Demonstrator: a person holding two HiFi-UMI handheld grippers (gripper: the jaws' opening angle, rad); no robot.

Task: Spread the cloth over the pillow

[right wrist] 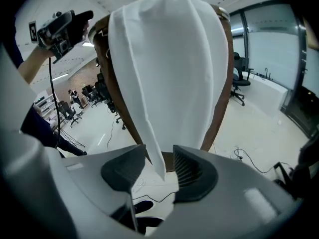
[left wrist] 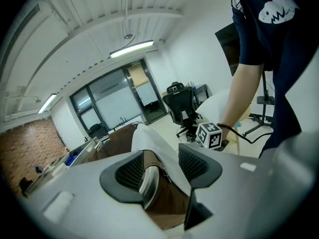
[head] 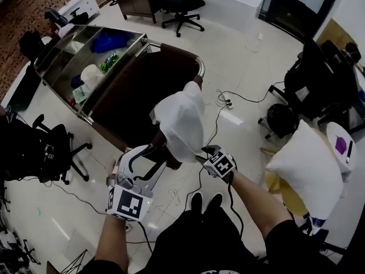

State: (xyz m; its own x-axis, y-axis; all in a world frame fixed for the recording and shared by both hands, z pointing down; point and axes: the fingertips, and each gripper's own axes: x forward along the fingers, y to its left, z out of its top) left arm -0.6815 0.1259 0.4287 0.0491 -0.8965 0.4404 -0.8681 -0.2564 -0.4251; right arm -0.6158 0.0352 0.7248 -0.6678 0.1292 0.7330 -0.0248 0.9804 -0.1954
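A white cloth (head: 182,119) hangs draped over the upper end of a brown padded cushion (head: 137,90) with a chrome rail. My left gripper (head: 151,152) is at the cloth's lower left. Its jaws stand open around the cushion's edge and rail (left wrist: 149,180), with the cloth (left wrist: 154,143) beside the right pad. My right gripper (head: 204,152) is at the cloth's lower right corner. In the right gripper view the cloth (right wrist: 169,68) hangs down and its tip dangles loose between the open jaws of the right gripper (right wrist: 158,171). A white pillow (head: 308,164) lies apart at the right.
A metal cart (head: 63,67) with bottles and boxes stands behind the cushion. Office chairs stand at the back (head: 182,4), left (head: 51,147) and right (head: 313,79). Cables (head: 228,101) run over the floor. The pillow rests on something yellow (head: 285,196).
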